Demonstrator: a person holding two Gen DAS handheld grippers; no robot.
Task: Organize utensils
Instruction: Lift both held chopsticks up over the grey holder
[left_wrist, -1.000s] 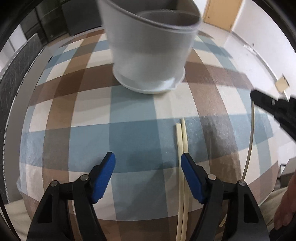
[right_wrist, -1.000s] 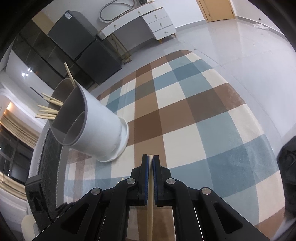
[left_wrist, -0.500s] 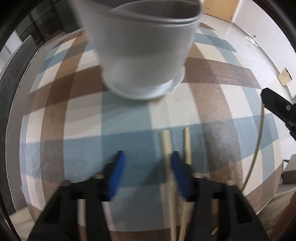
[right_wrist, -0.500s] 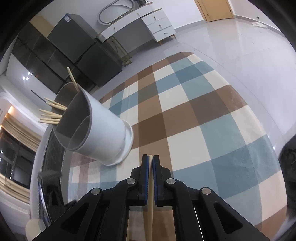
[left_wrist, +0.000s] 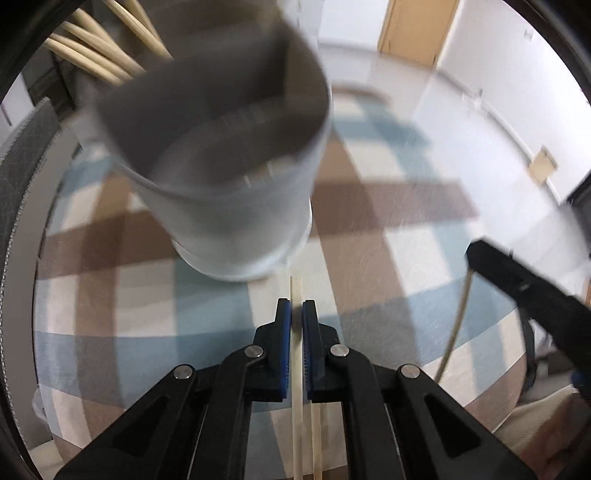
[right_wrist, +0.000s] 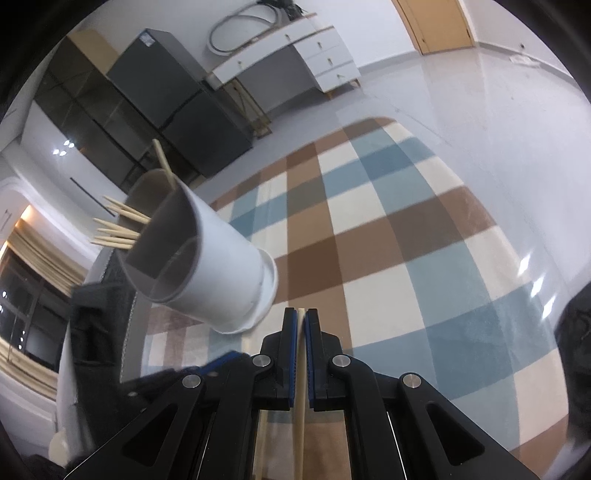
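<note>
Several chopsticks (right_wrist: 122, 225) already stand in the white holder (right_wrist: 221, 273) on the checked table (right_wrist: 369, 240). Left claw (left_wrist: 296, 314) has just closed on one chopstick (left_wrist: 296, 295); right claw (right_wrist: 302, 321) is clamped on another (right_wrist: 301, 369). Both remain to drop in.

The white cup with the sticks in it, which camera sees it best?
The right wrist view: there the white cup is sharp and whole, with sticks poking out of its far compartment. In the left wrist view the cup is close and blurred, its sticks cut off at the edge.
</note>
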